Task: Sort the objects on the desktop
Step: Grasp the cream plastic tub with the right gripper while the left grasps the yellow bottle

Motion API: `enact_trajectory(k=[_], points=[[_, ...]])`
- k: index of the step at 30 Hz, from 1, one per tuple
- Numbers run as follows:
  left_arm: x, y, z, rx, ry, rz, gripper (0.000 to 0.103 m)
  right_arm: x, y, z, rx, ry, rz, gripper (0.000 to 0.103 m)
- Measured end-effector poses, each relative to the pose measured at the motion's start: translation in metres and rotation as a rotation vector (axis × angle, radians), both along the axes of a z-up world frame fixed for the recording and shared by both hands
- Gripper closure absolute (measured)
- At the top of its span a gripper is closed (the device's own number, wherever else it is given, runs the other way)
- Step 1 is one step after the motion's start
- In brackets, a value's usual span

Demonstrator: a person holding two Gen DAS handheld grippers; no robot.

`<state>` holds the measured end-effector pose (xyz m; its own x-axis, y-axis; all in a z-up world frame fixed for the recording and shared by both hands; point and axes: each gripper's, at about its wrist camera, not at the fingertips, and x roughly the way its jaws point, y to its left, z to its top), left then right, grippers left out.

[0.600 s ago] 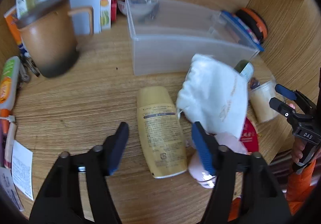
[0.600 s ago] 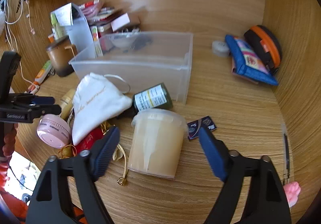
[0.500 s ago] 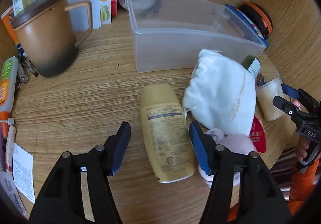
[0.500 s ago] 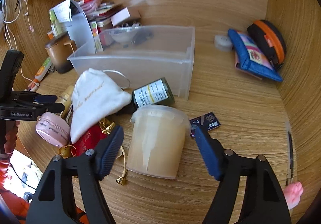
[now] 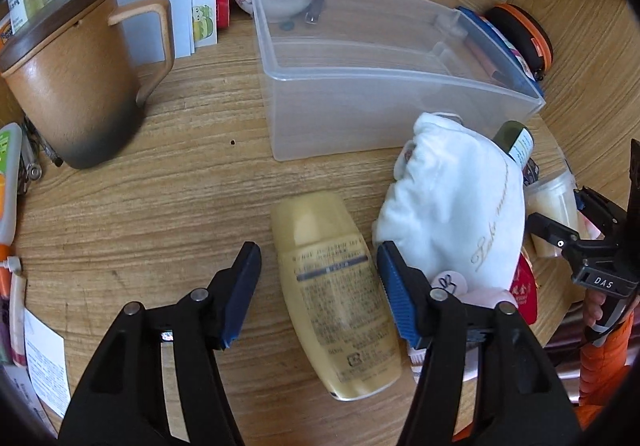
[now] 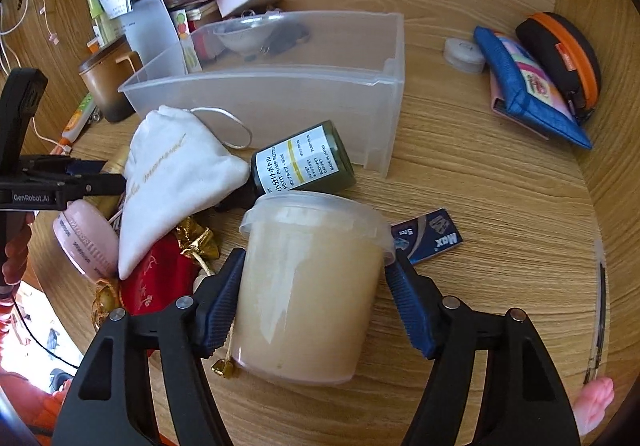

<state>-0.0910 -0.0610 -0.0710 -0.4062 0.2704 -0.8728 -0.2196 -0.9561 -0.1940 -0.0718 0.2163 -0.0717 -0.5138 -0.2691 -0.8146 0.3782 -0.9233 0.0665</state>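
Observation:
A yellow bottle [image 5: 336, 298] lies on the wooden desk between the pads of my left gripper [image 5: 316, 250], which stands open with a gap on each side. Just right of it sit a white drawstring pouch [image 5: 452, 206] and a pink jar [image 6: 84, 242]. A cream tub with a clear lid [image 6: 308, 286] is between the pads of my right gripper [image 6: 316, 262], and both pads touch its sides. Behind the tub lies a dark green pump bottle [image 6: 308, 162]. A clear plastic bin [image 5: 360, 86] stands beyond them.
A brown lidded mug [image 5: 68, 86] stands at the far left. A red pouch [image 6: 156, 278] and a small blue packet [image 6: 428, 238] flank the tub. A blue pouch [image 6: 528, 86], an orange-trimmed case [image 6: 568, 50] and a white round tin [image 6: 464, 52] lie at the back right.
Both grippers have moved in closer over the desk and their jaws have narrowed. The right pads have come up against the cream tub; the left pads now straddle the yellow bottle.

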Motion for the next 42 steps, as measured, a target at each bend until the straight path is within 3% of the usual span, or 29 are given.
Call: enact_trajectory(k=[9,16,24,28,31,35,39,42], points=[[-0.008,-0.003,0.0,-0.117,-0.03,-0.033,0.046,-0.01,-0.003,-0.008,0.008,-0.024,0.024,0.039],[0.002,-0.031,0.002,-0.113,-0.069,-0.001,0.052,-0.01,-0.004,-0.008,0.002,-0.004,0.035,0.039],[0.02,-0.022,0.006,-0.185,0.017,-0.022,0.061,-0.008,-0.007,-0.008,-0.008,0.023,0.041,0.044],[0.027,-0.02,0.019,-0.174,0.068,-0.033,0.073,-0.006,-0.004,-0.007,-0.018,0.028,0.032,0.044],[0.031,-0.01,0.025,-0.153,0.08,-0.061,0.077,-0.004,-0.001,-0.007,-0.023,0.033,0.023,0.045],[0.02,0.016,0.02,-0.193,0.064,-0.104,0.076,-0.005,0.001,-0.006,-0.026,0.032,0.019,0.045],[0.009,0.019,0.005,-0.191,-0.026,-0.132,0.076,-0.002,-0.002,-0.005,-0.023,0.036,0.035,0.045],[0.01,0.022,0.001,-0.226,-0.022,-0.15,0.077,0.001,-0.003,-0.005,-0.02,0.042,0.042,0.045]])
